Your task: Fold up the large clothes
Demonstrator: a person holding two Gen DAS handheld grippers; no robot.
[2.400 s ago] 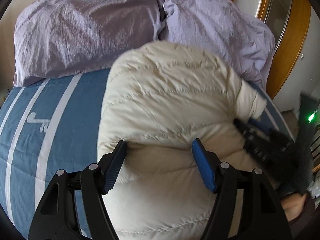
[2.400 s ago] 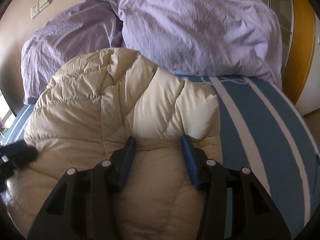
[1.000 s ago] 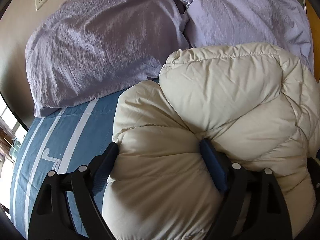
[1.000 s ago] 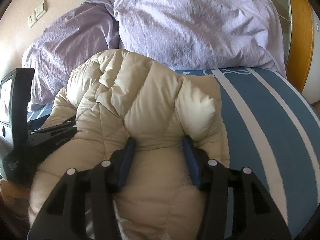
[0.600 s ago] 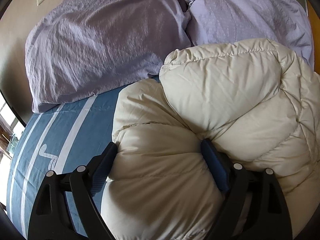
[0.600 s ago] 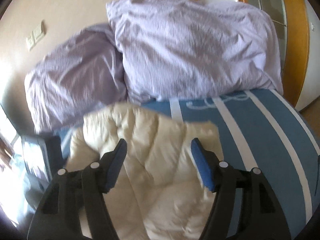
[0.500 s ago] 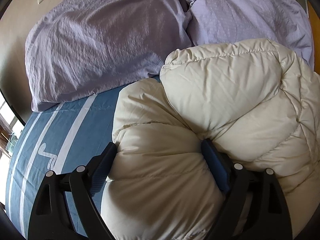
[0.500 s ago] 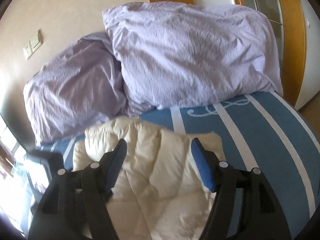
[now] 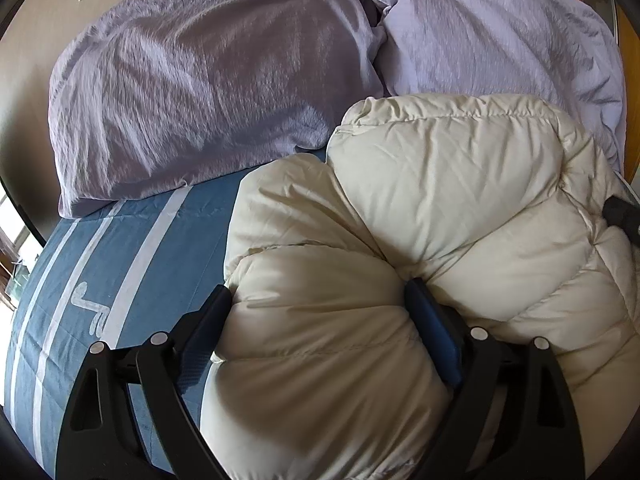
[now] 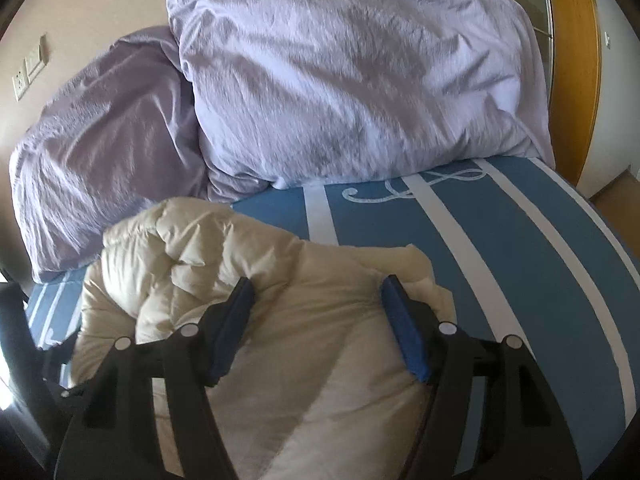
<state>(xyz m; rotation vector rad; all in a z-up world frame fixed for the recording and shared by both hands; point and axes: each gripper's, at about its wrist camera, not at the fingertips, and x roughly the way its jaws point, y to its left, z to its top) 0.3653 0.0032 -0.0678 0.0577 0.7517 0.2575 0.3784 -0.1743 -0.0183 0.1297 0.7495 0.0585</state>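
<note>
Right gripper (image 10: 316,300) just let go and lifted, jaws apart; left gripper (image 9: 320,320) clamped on jacket (image 9: 440,184). Release gently near the bed (image 9: 132,248) centre.

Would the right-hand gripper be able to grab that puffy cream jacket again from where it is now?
Probably yes. The right gripper hangs open just above the jacket, which lies on the bed, with nothing between them.

Left gripper (image 9: 316,308) angled down toward 12 o'clock, jaws spread wide, pads pressed into bulging cream jacket (image 9: 440,200). Right gripper (image 10: 316,300) angled down likewise, jaws parted, pads free above jacket.
</note>
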